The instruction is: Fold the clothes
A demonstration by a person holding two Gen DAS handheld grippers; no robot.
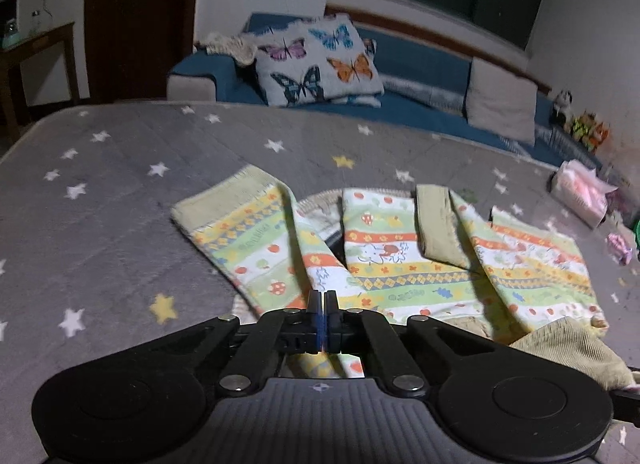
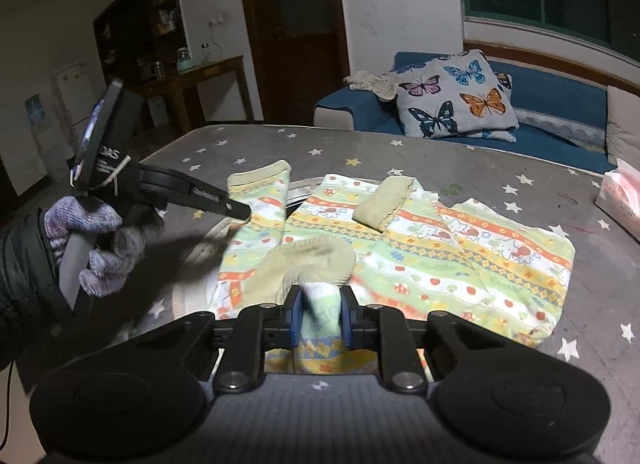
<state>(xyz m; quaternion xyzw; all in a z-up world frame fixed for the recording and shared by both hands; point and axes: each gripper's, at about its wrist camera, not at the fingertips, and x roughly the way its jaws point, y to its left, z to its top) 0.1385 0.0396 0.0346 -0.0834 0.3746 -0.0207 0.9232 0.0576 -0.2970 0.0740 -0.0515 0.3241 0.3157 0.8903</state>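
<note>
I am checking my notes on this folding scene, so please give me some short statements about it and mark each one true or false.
1. The right gripper is shut on a bunch of the patterned garment. True.
2. The left gripper is wide open. False: its jaws stand closed together at the garment's near edge.
3. The garment lies on a grey cover with stars. True.
4. The butterfly pillow lies on the garment. False: it sits on the blue sofa behind the cover.
5. The hand holding the left gripper is bare. False: it wears a knitted glove.
</note>
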